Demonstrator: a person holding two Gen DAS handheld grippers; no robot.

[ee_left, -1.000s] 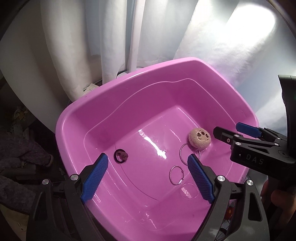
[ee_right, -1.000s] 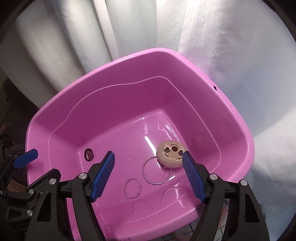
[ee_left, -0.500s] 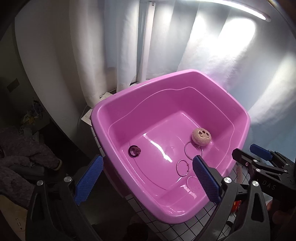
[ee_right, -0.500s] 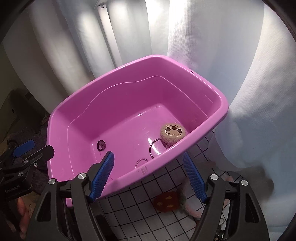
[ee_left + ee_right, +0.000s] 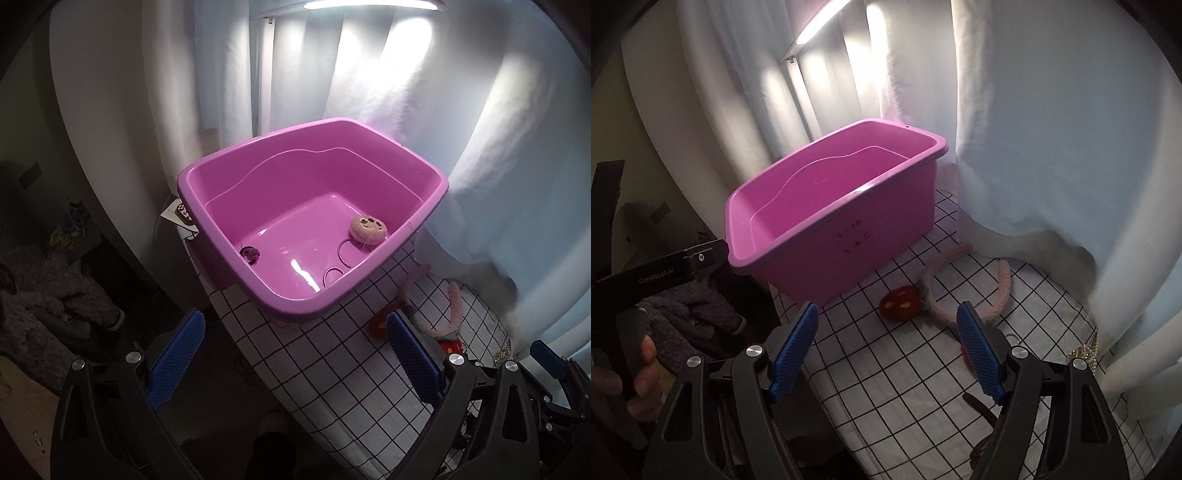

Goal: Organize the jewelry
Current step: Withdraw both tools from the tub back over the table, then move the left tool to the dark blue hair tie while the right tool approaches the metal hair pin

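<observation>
A pink plastic tub (image 5: 295, 302) (image 5: 886, 236) stands on a white grid-patterned table (image 5: 332, 369) (image 5: 905, 369). Inside it lie a beige plush paw piece (image 5: 367, 229), two thin metal rings (image 5: 347, 253) and a small dark item (image 5: 250, 254). On the table to the right of the tub lie a pink fuzzy headband (image 5: 964, 291) (image 5: 432, 306), a red plush piece (image 5: 899, 302) and a beaded chain (image 5: 1087, 350) by the curtain. My left gripper (image 5: 295, 365) and right gripper (image 5: 886, 349) are both open and empty, held back from the tub above the table's near edge.
White curtains (image 5: 1034, 147) hang behind and right of the table. A light bar (image 5: 369, 5) glows above. Dark clothing (image 5: 48, 295) lies on the floor at the left. The left tool's body (image 5: 665, 269) shows at the left of the right wrist view.
Both grippers have pulled back and up from over the tub. The table, headband and red piece have come into view. Both stay open and empty.
</observation>
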